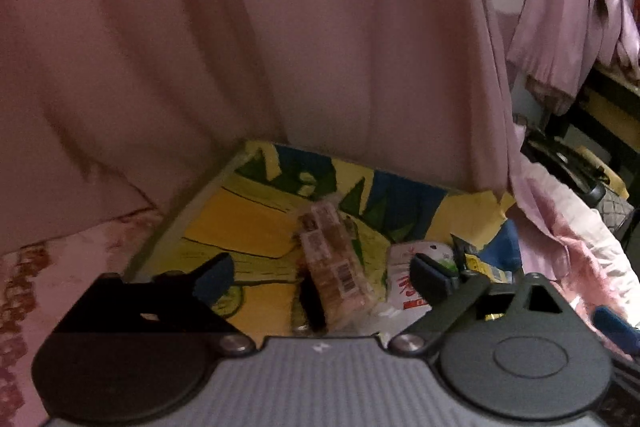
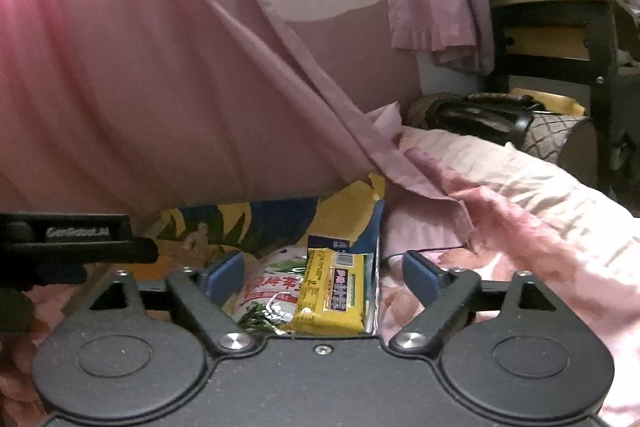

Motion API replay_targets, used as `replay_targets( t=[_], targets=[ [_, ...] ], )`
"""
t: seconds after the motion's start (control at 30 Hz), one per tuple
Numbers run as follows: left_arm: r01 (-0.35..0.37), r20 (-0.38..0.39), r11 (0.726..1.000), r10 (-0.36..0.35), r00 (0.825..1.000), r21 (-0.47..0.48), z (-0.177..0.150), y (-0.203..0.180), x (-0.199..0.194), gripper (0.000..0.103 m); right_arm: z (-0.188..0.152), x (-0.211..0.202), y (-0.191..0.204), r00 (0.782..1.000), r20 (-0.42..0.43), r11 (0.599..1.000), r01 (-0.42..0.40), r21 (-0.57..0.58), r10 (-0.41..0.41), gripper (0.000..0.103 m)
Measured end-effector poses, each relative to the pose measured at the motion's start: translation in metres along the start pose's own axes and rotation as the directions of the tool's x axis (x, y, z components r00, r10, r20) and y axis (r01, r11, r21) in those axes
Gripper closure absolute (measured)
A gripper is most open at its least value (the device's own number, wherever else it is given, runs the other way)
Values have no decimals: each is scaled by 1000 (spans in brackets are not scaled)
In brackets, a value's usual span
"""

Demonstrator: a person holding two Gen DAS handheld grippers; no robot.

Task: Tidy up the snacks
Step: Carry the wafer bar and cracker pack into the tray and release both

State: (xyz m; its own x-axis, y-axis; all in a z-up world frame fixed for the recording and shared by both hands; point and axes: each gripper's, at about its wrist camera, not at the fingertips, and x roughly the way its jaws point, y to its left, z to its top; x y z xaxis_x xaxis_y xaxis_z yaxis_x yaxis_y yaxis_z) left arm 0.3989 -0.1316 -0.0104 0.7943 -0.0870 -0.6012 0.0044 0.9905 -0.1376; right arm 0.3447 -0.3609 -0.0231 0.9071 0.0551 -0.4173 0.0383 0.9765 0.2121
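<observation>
An open box (image 1: 240, 215) printed in yellow, blue and green holds the snacks. In the left wrist view a brown packet with barcodes (image 1: 332, 263) lies in it, beside a white packet with red characters (image 1: 408, 283). My left gripper (image 1: 324, 277) hovers over them, open, its pads clear of both. In the right wrist view a yellow packet (image 2: 332, 291) rests on a white and green packet (image 2: 268, 291) at the box's right end (image 2: 280, 223). My right gripper (image 2: 323, 275) is open above these and grips nothing. The left gripper's black body (image 2: 76, 239) shows at the left.
A pink curtain (image 1: 280, 27) hangs right behind the box. Pink bedding (image 2: 520, 207) lies to its right. Further right sit a dark quilted bag (image 2: 500, 123) and a black metal frame (image 2: 560, 27) with clothes draped above.
</observation>
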Motion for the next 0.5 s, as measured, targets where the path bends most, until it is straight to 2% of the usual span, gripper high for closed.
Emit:
replay_targets(
  t=[0.1,0.23,0.5],
  targets=[
    [-8,25,999,9,1000,-32,-3,7,-23,2,2,-24,2,1000,25,1000,3,-2,-3,4],
    [-16,73,997,21,997,-70,-8,16,-57,0,2,-57,2,998,62,1000,-1,1,1,1],
    [-7,122,997,16,992,-74,-24,28,-120,0,-13,-124,7,981,193,1000,14,-9,-12,1]
  ],
)
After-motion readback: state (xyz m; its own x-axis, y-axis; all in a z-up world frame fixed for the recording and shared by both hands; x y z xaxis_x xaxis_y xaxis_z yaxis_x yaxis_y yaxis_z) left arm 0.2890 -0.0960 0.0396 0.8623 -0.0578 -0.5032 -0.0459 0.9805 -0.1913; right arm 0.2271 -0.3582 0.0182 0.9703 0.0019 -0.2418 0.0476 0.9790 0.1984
